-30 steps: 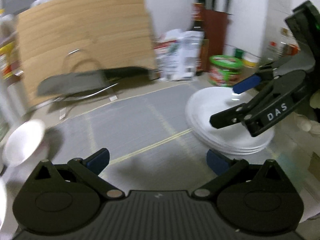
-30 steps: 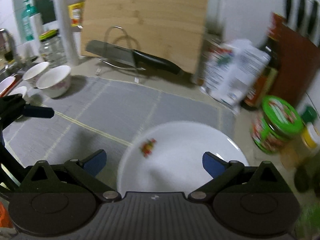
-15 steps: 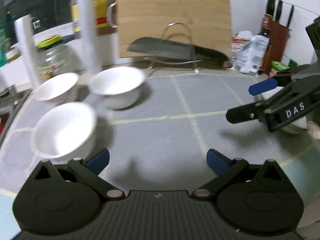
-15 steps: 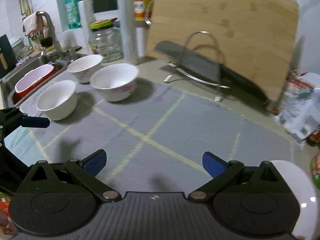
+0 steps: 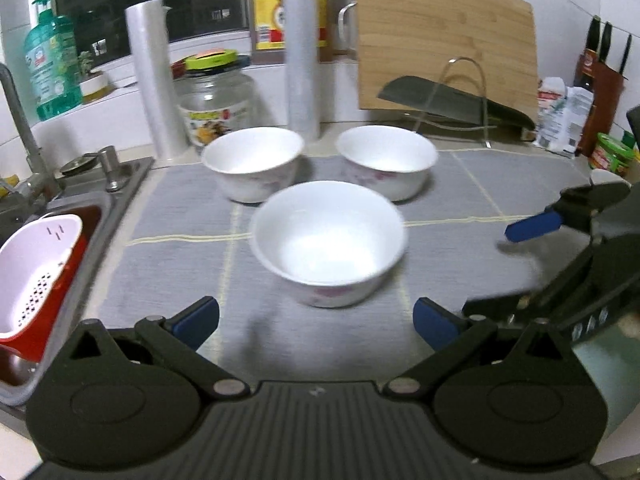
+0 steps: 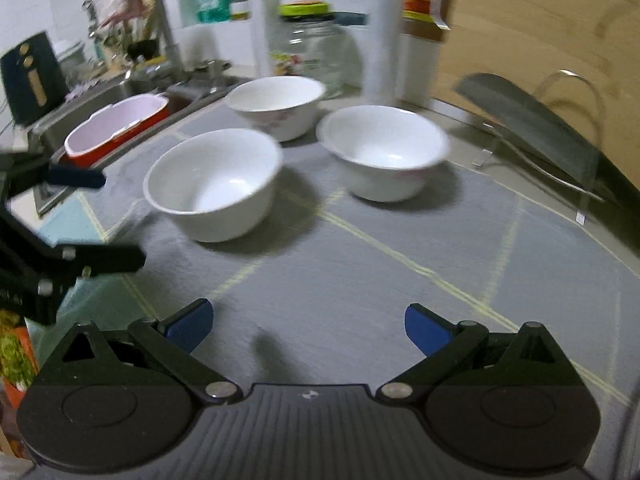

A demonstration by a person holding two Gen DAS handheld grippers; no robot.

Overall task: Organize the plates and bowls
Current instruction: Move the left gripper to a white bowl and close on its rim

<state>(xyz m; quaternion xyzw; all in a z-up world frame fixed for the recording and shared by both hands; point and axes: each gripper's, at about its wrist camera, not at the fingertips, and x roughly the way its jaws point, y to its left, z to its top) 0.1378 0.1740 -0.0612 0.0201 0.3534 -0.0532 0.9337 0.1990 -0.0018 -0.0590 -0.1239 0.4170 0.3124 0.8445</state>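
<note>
Three white bowls upright on grey mat point(image 5: 460, 184): nearest bowl point(image 5: 328, 240) at 12 o'clock of left gripper point(image 5: 316, 320), two behind at 11 and 1. Left gripper and right gripper point(image 6: 308, 324) spread wide, nothing held.

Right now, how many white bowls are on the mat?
3: the nearest bowl sits centre, the back-left bowl is near the glass jar, the back-right bowl stands by the knife rack.

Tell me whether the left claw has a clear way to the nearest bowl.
Probably yes. The left claw is open and faces the nearest bowl across bare grey mat; the right claw is off to the side.
</note>
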